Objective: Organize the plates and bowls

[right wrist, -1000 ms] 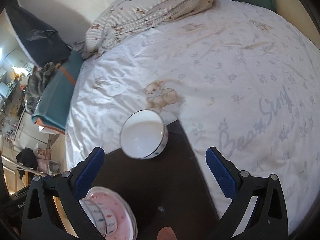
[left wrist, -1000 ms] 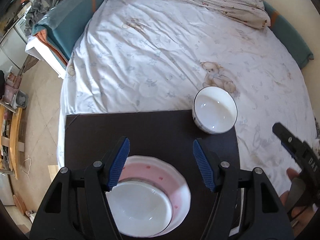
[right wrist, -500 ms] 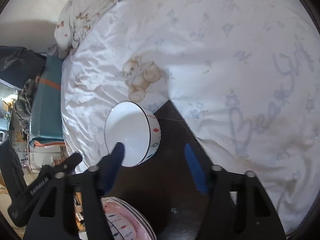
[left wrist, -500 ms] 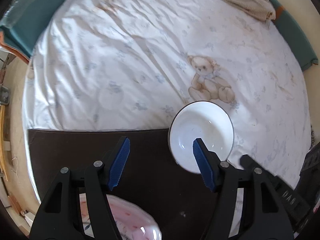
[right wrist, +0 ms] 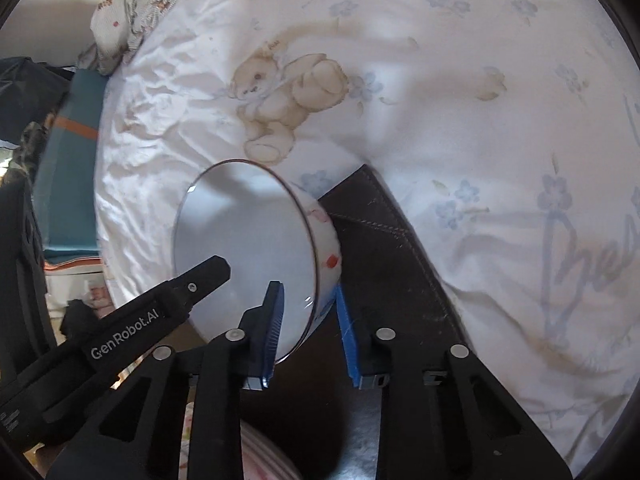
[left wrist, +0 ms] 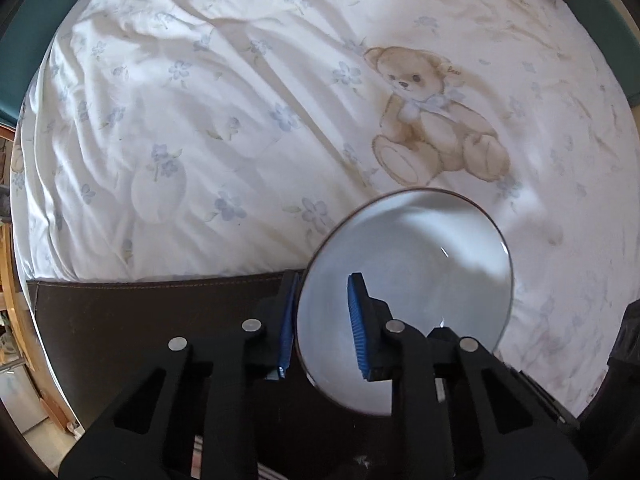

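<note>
Both tongs grip the same white bowl (left wrist: pixel 424 276), one on each side of its thin dark rim. In the left wrist view, the left tongs (left wrist: pixel 322 322) are narrowed onto the bowl's near-left wall: one blue pad (left wrist: pixel 286 320) sits outside the wall, the other inside the white basin. In the right wrist view, the right tongs (right wrist: pixel 308 332) clamp the opposite wall the same way, one pad inside and one outside against the side painted with small red marks. The black finger of the left tongs, printed "GenRobot.AI", reaches across the bowl's mouth from the left in that view.

The bowl is tilted, its mouth turned toward the left wrist camera, at the far corner of a dark brown mat (right wrist: pixel 384 248) with stitched edges that lies on the bed (left wrist: pixel 248 120). The bed's white sheet carries pale blue flowers and a printed teddy bear (left wrist: pixel 432 116) just beyond the bowl. A pink-patterned plate (right wrist: pixel 256 456) shows at the bottom edge of the right wrist view.
</note>
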Demonstrator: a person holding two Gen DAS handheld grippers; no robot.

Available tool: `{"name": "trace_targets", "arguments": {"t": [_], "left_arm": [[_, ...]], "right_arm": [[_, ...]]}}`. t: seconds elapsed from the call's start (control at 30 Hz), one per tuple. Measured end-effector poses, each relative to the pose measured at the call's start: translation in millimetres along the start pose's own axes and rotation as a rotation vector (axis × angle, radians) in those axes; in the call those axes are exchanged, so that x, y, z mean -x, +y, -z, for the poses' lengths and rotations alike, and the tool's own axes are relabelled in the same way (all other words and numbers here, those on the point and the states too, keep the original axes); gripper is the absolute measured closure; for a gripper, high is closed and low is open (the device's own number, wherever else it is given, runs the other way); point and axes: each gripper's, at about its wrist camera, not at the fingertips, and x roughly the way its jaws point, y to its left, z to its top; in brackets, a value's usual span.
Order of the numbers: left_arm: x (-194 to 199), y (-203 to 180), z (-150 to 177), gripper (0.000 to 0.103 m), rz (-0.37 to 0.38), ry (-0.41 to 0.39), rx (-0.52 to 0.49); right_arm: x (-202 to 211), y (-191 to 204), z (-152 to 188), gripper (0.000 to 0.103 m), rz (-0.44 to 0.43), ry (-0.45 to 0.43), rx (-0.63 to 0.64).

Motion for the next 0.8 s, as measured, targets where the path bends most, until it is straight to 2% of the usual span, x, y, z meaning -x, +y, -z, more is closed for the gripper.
{"name": "trace_targets", "arguments": {"t": [0.17, 0.47, 0.57, 0.67, 0.8], "left_arm": [[-14.5, 0.5, -3.5, 0.085, -0.022, 0.029, 0.003], [-13.3, -15.1, -4.5, 0.088, -0.042, 0.001, -0.065], [-0.6, -15.0, -4.5, 0.091, 0.005, -0.037, -0.057], [14.9, -23.0, -0.7, 0.091, 0.014, -0.074, -0.121], [40.5, -24.1, 5.9, 0.091, 0.039, -0.118, -0.128]], "right_arm": [[-6.9, -2.4, -3.6, 0.083, 0.006, -0.007, -0.011], [-19.5, 3.7, -2.7, 0.084, 0.073, -0.011, 0.045], [-17.6, 3.7, -2.3, 0.084, 0.066, -0.015, 0.063], [-9.4, 1.1, -3.1, 0.084, 0.027, -0.023, 0.055], [12.7, 7.0, -1.6, 0.084, 0.012, -0.065, 0.097]]}}
